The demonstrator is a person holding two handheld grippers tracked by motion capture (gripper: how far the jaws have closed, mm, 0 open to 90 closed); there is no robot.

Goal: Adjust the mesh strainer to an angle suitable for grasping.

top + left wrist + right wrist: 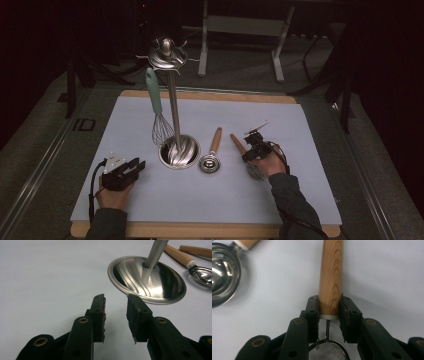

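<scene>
Black jaws of my right gripper sit on either side of the wooden handle of a small mesh strainer, pads against the wood just above its white collar, so I read them as pinching it; the mesh bowl lies beneath the jaws at the bottom of the right gripper view. From above, that strainer lies on the pale mat right of centre, handle pointing away and to the left, with my right gripper over its near end. Just beside it to the left rests a steel scoop with a wooden handle, apart from the strainer. My left gripper hovers low over bare mat, its jaws spread with nothing between them; in the high view it sits at the near left. Ahead of it stands a steel utensil stand, its round dished base on the mat and its pole rising upright to a hooked top, from which a whisk with a teal handle hangs, its wires down by the base.
</scene>
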